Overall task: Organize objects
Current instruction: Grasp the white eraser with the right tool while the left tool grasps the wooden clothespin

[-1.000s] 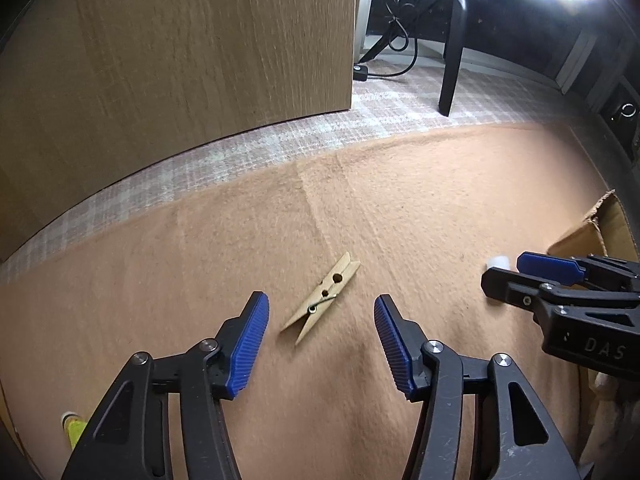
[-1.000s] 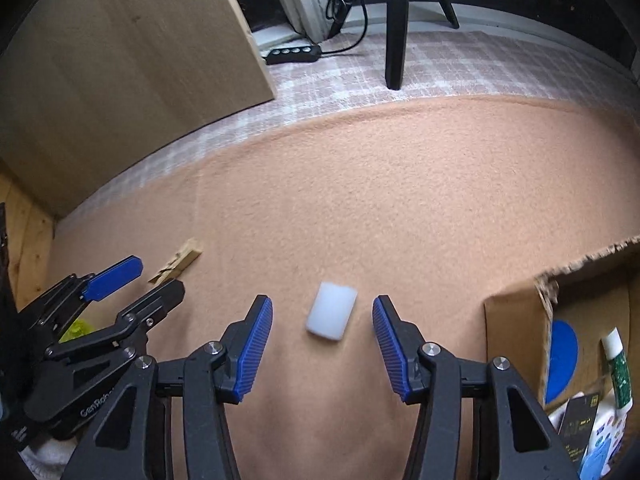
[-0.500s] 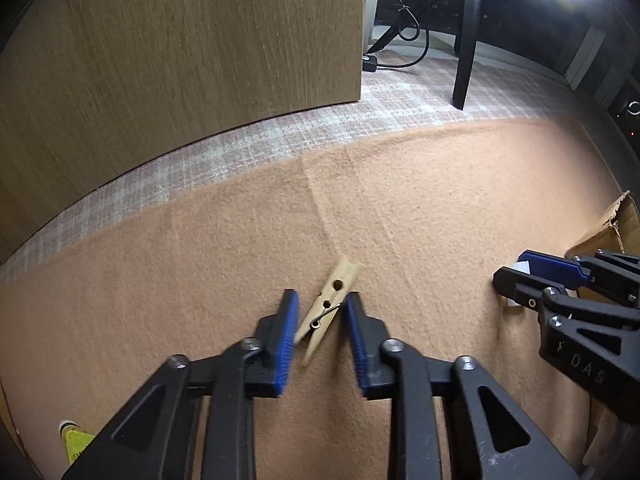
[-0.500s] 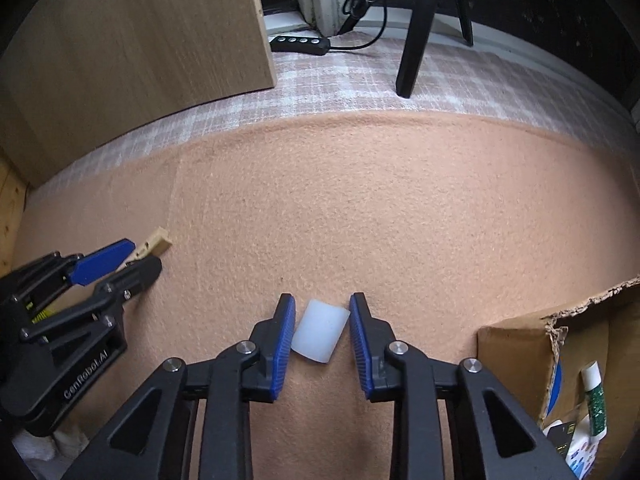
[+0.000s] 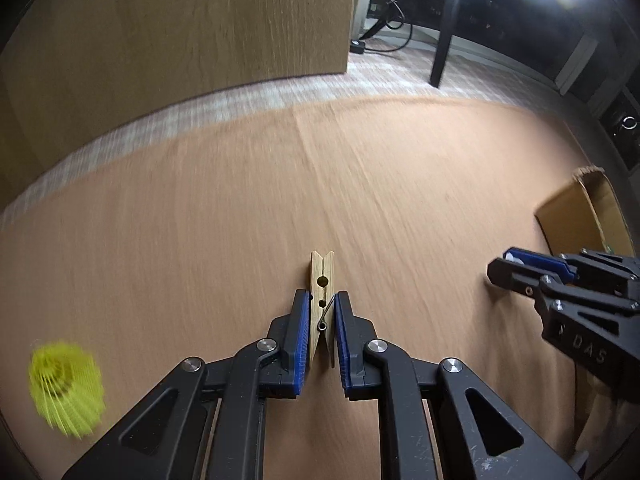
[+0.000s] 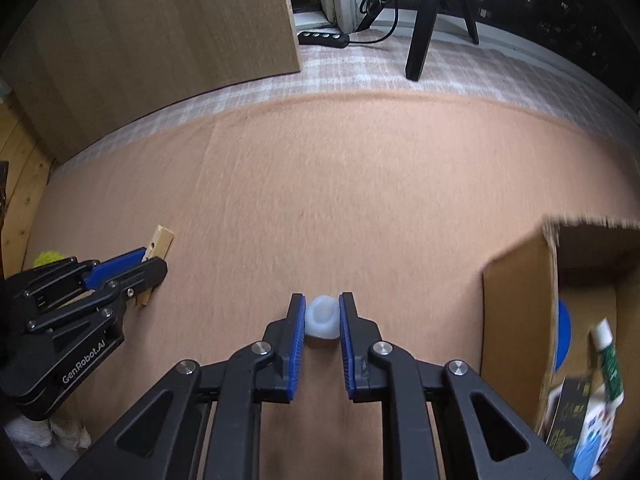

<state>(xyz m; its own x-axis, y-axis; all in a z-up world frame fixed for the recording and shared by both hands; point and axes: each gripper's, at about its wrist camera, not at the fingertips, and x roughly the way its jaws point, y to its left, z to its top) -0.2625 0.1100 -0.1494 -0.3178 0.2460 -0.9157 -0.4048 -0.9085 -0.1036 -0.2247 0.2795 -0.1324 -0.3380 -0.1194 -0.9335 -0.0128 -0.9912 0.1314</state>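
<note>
My left gripper (image 5: 322, 312) is shut on a wooden clothespin (image 5: 322, 276), held lengthwise between the blue pads above the tan blanket; it also shows at the left of the right wrist view (image 6: 158, 242). My right gripper (image 6: 322, 316) is shut on a small white soft block (image 6: 321, 317), squeezed between its pads. The right gripper shows at the right of the left wrist view (image 5: 520, 266). An open cardboard box (image 6: 516, 312) stands at the right and holds a blue disc, a white-green tube and packets.
A yellow ribbed object (image 5: 64, 388) lies at the lower left on the blanket. A wooden panel (image 5: 180, 28) stands behind, with checked floor, a power strip (image 6: 324, 37) and a black stand leg (image 6: 420, 28) beyond the blanket edge.
Both grippers closed fully on their objects and lifted them. The clothespin turned to point straight ahead. The white block is squeezed narrower. The box came closer on the right.
</note>
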